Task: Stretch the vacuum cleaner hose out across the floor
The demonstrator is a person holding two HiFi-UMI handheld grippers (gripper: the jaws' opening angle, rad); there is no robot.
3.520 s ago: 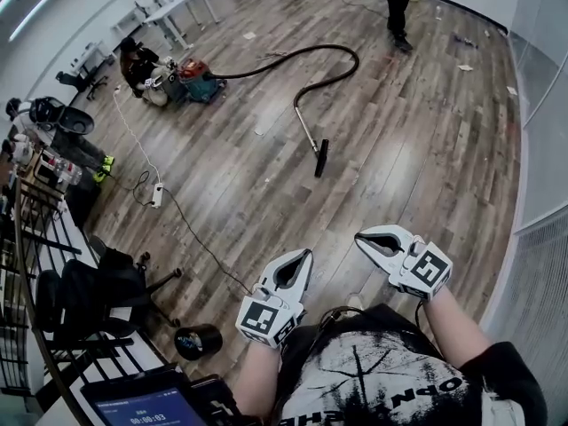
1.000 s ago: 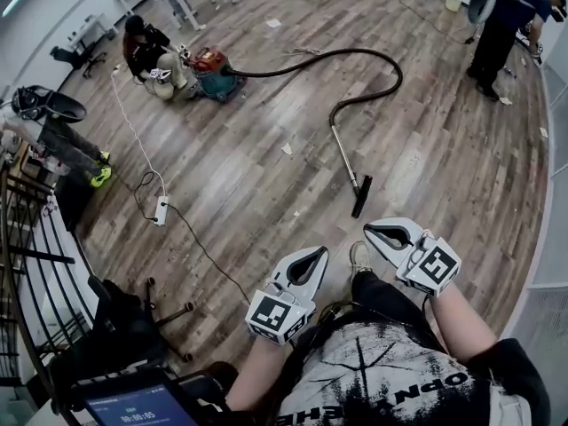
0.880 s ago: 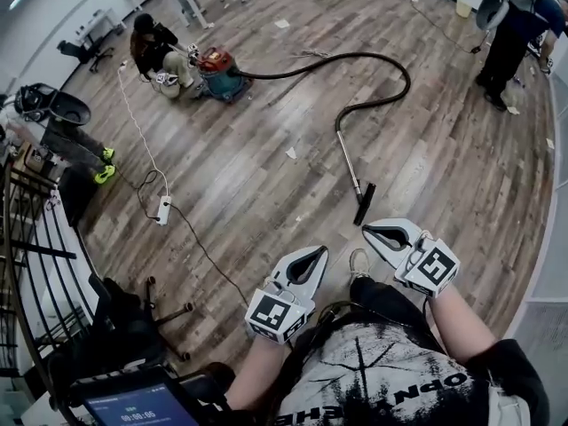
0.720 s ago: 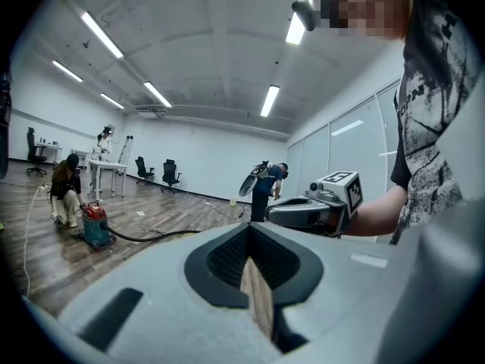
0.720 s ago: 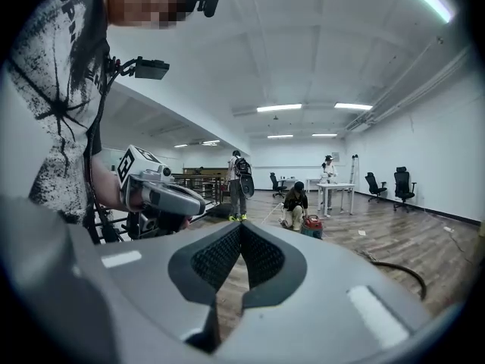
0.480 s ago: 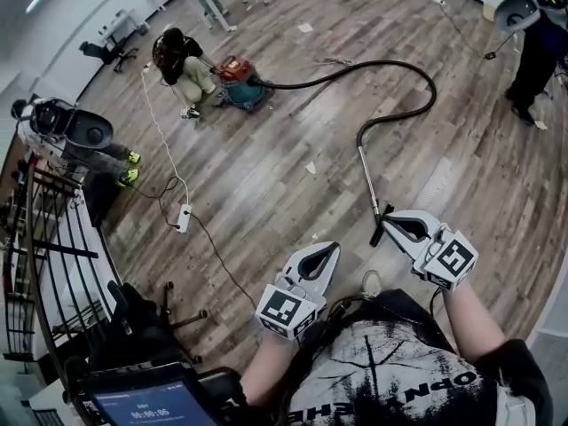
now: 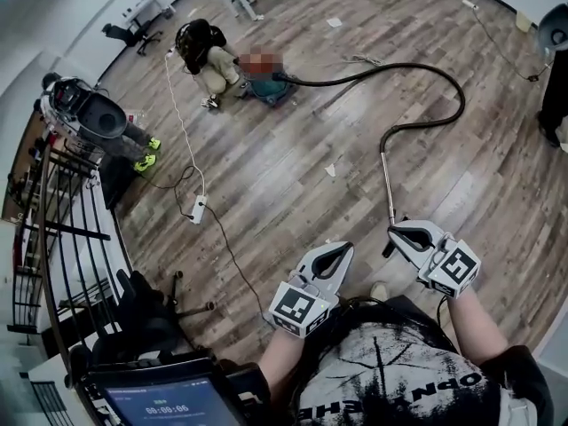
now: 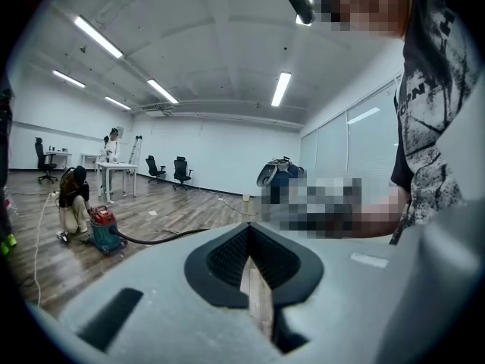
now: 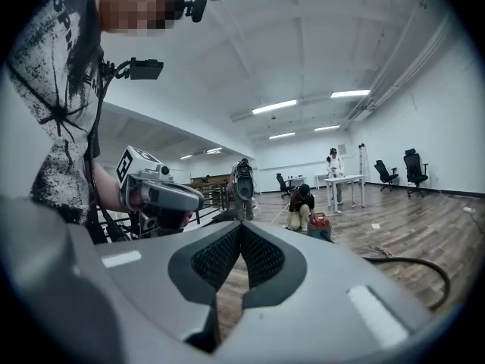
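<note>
Looking steeply down in the head view, a wooden floor (image 7: 293,176) fills the frame. The vacuum canister (image 7: 273,91) sits far from the wearer, with a crouching person (image 7: 202,50) just beside it. The black hose (image 7: 461,100) leaves the canister and swings away from it in a wide loop. It then joins a metal wand (image 7: 388,185) that runs away from the canister toward the wearer. The wand's far end lies just beside the right tool (image 7: 397,232), well apart from the canister; contact cannot be told. The left tool (image 7: 341,249) is also well apart from the canister. In the left gripper view, the left tool's jaws are pressed together on nothing, and the red and teal canister sits beyond them with the hose trailing from it along the floor. In the right gripper view, the right tool's jaws are likewise pressed together and empty, with the canister well beyond them and a stretch of hose lying off to its side.
</note>
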